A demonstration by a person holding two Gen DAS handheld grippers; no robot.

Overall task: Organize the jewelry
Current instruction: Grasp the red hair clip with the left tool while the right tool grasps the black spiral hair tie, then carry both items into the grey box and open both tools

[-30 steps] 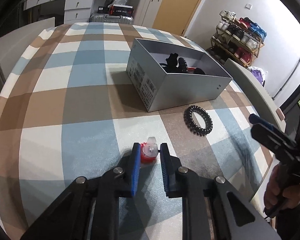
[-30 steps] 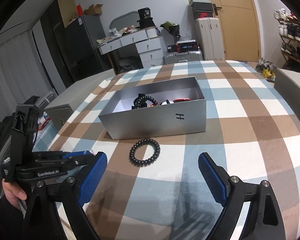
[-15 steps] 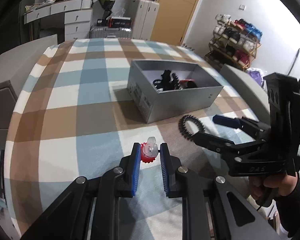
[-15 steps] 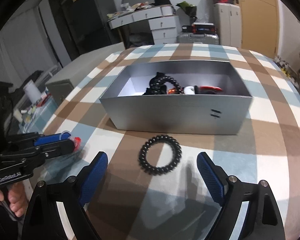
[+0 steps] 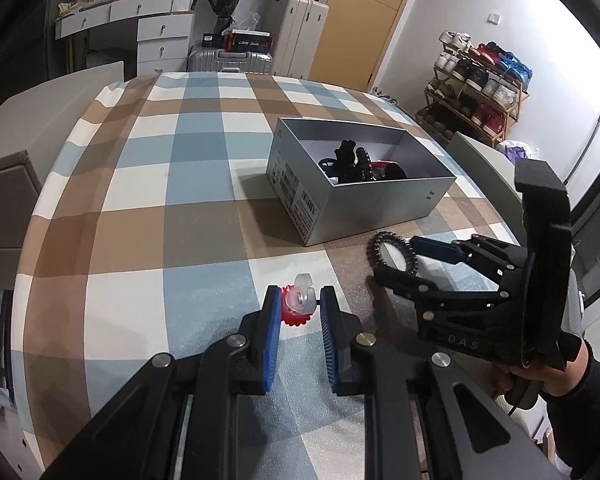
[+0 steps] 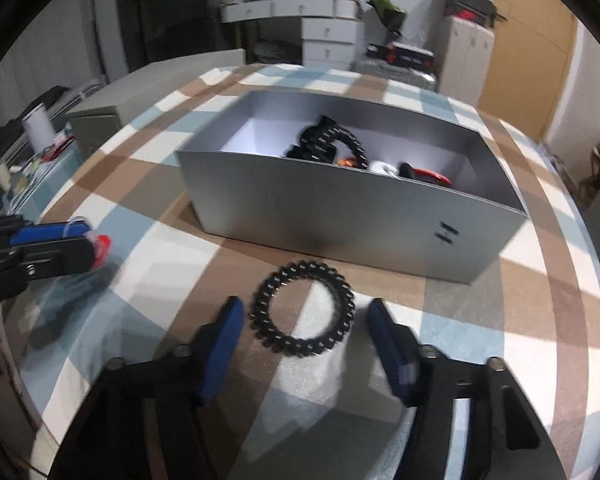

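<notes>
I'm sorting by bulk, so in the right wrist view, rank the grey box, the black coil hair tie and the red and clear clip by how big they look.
1. Grey box, clearly largest.
2. Black coil hair tie.
3. Red and clear clip, smallest, though it sits at the picture's edge and the left gripper hides most of it.

Checked tablecloth [image 5: 140, 208], shoe rack [image 5: 476, 92], white drawers [image 5: 160, 36]

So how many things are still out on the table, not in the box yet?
2. A black coil bracelet lies in front of the silver box; a red-and-clear clip is pinched in the left hand-held gripper. None look hidden.
</notes>
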